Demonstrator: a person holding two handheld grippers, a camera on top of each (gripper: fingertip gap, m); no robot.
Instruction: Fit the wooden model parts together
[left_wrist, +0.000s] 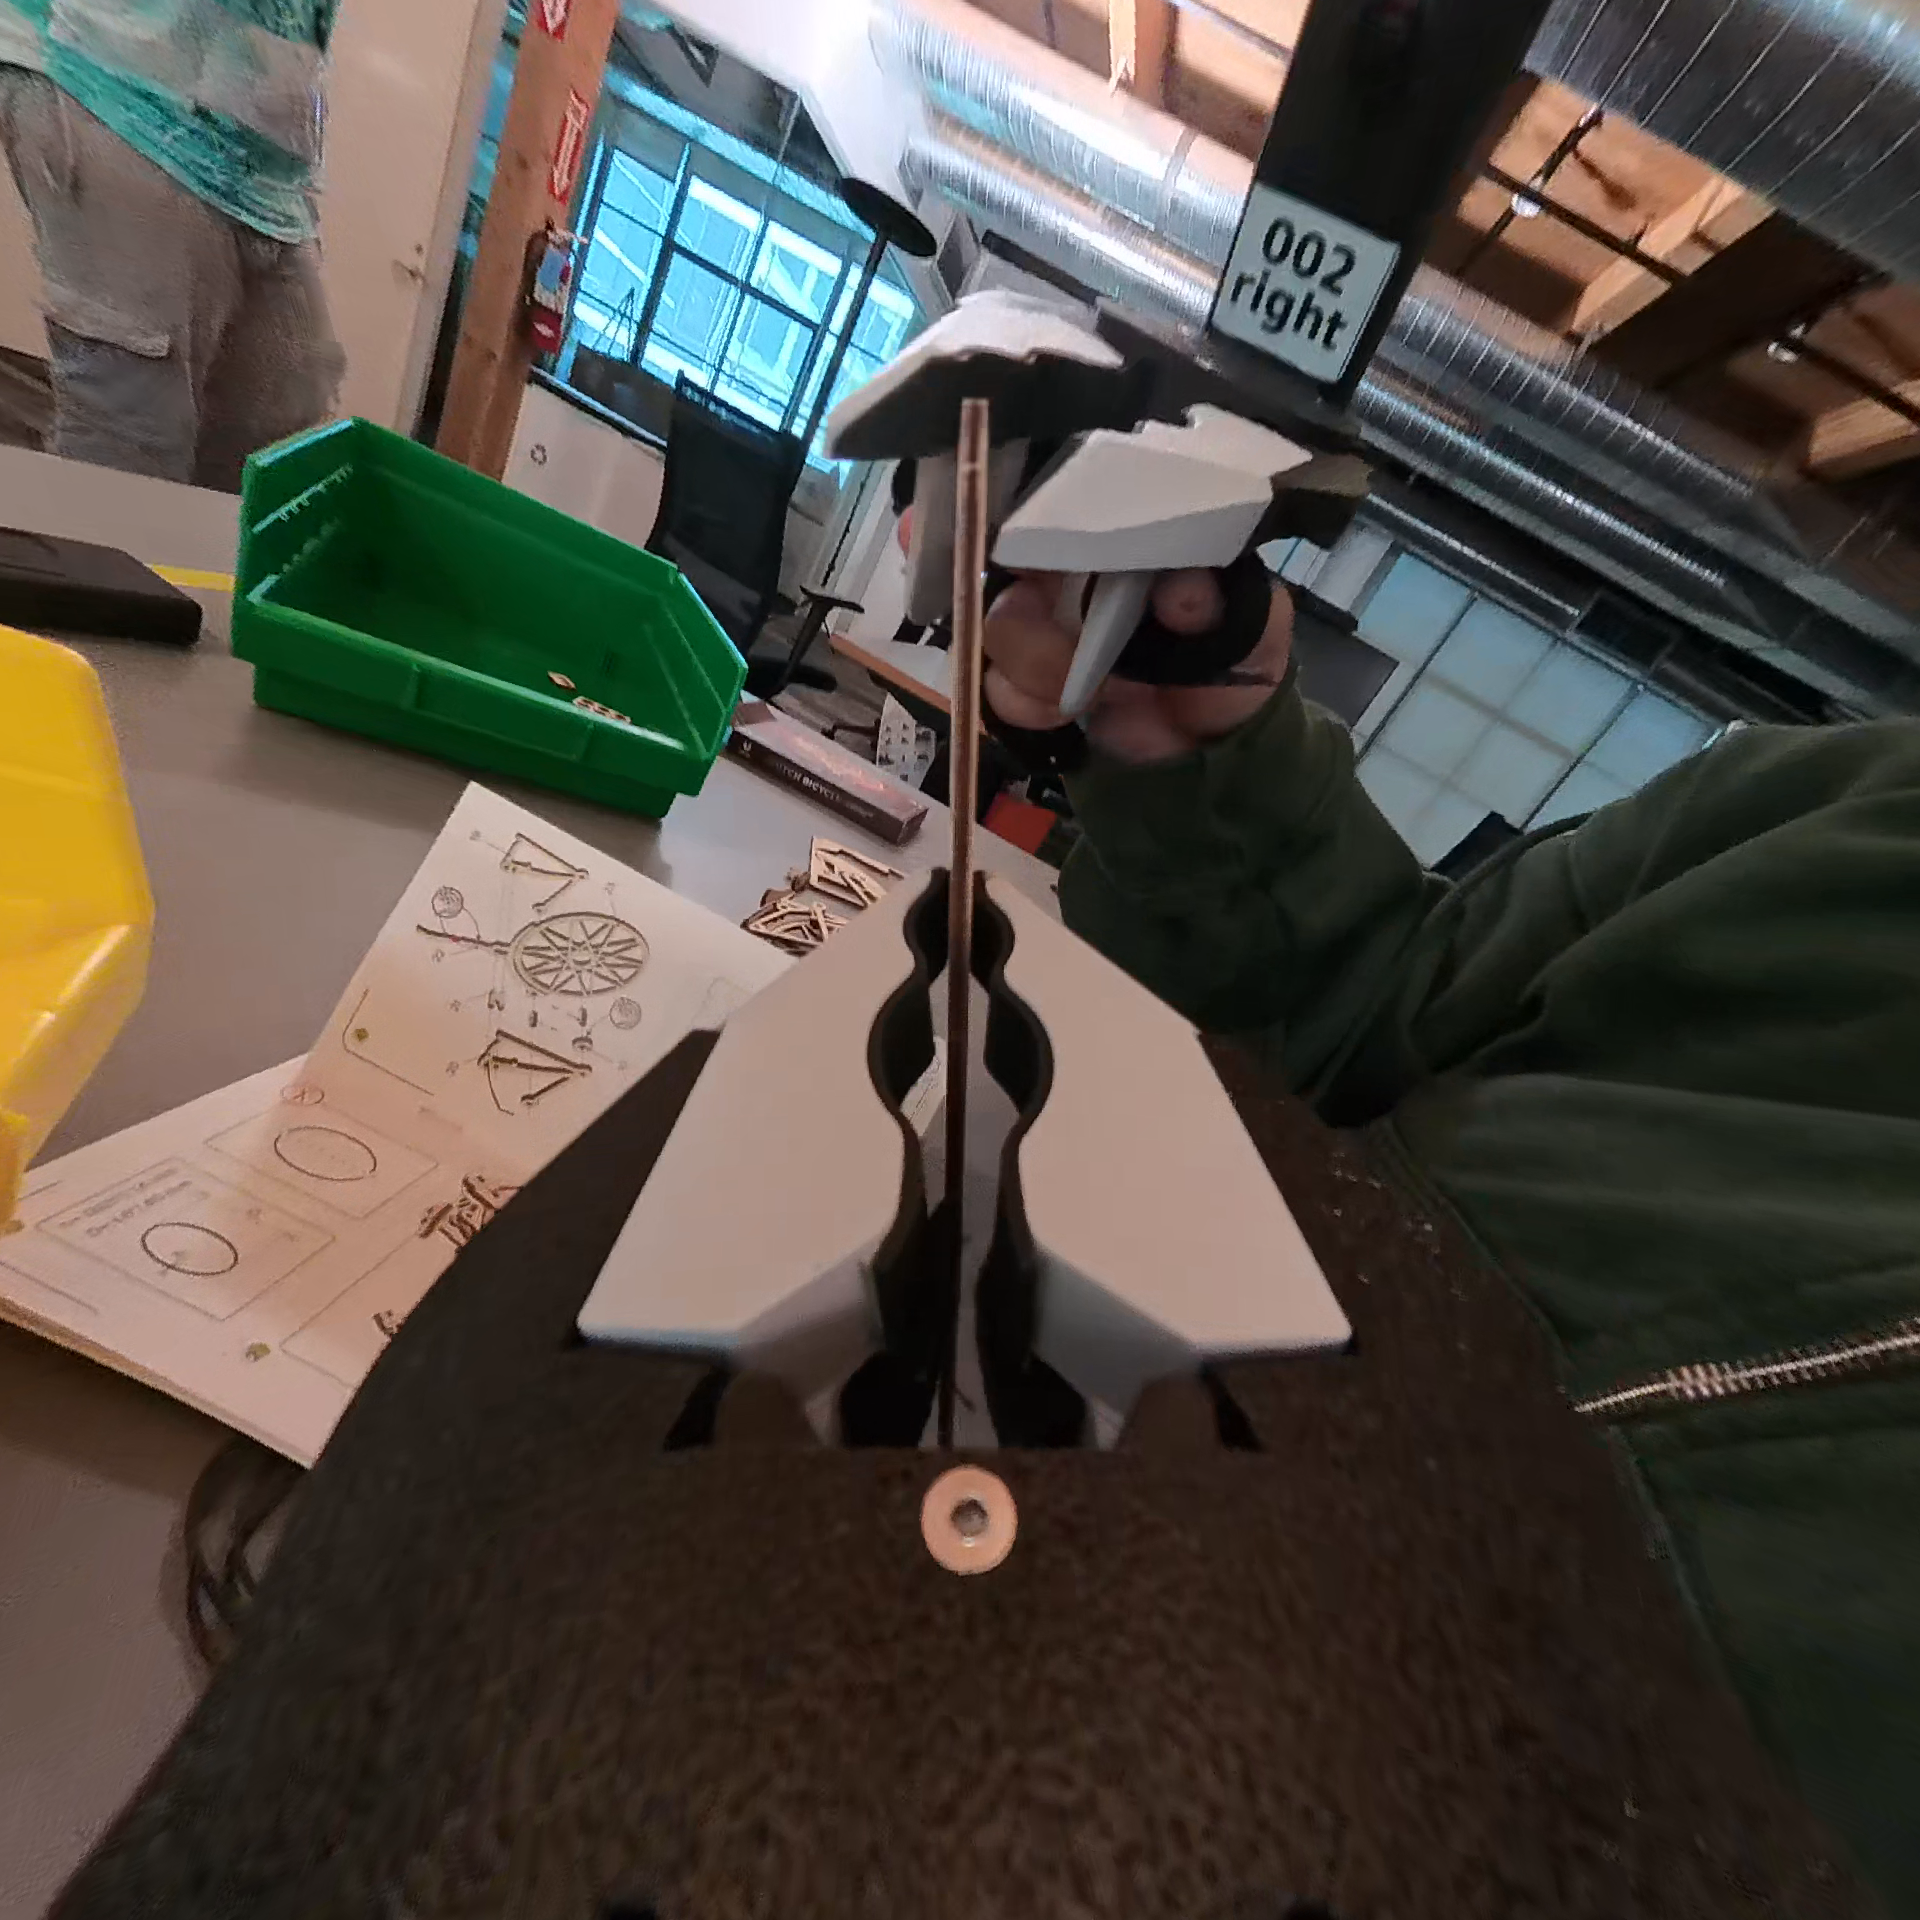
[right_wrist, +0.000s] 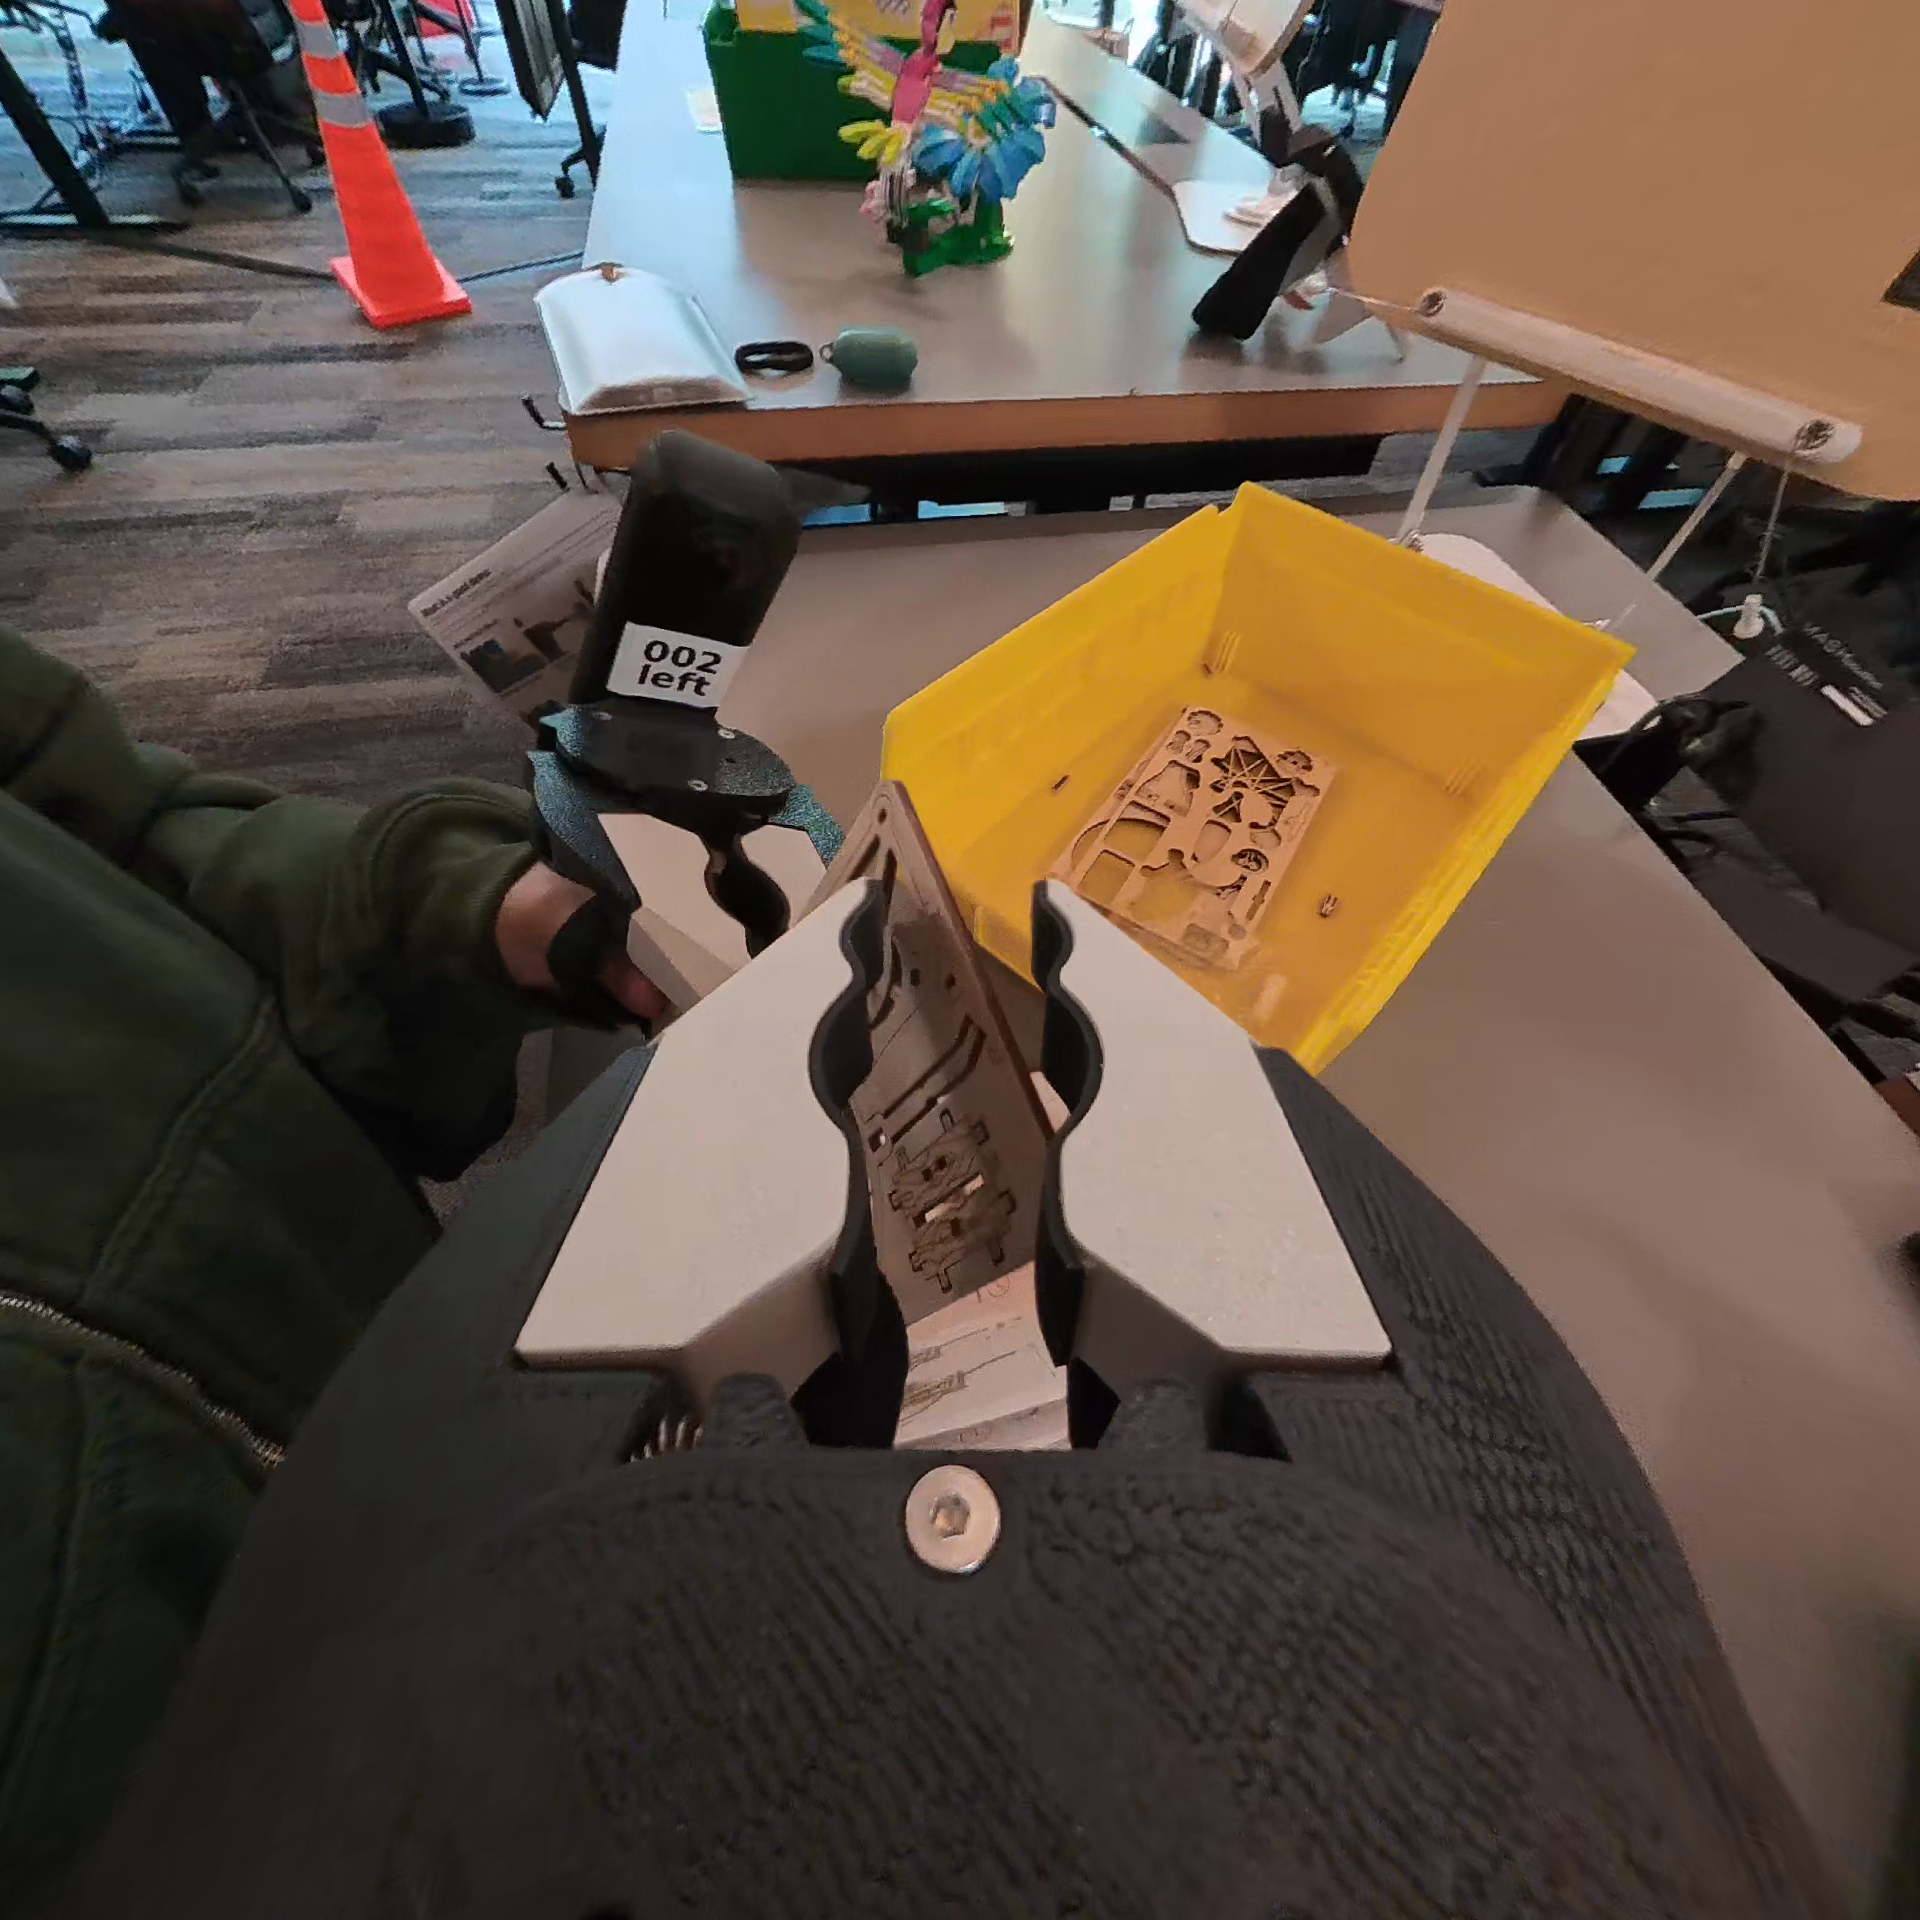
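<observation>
Wooden parts sheet (left_wrist: 961, 727), held edge-on above the tabletop (left_wrist: 260, 831), is clamped by the left gripper (left_wrist: 961, 914), while the right gripper (right_wrist: 951, 914) is spread loosely around it, beside the yellow bin (right_wrist: 1351, 623).

orange cone (right_wrist: 376, 177), toy parrot (right_wrist: 940, 135), office chair (left_wrist: 727, 520)

An open-plan workshop office: ribbed silver ventilation ducts (left_wrist: 1091, 135) run under bare timber ceiling beams (left_wrist: 1621, 260), long grey desks (right_wrist: 1039, 301) stand in rows on patterned carpet (right_wrist: 239, 343), and an orange traffic cone (right_wrist: 379, 197) stands between black swivel chairs (left_wrist: 727, 520).
</observation>
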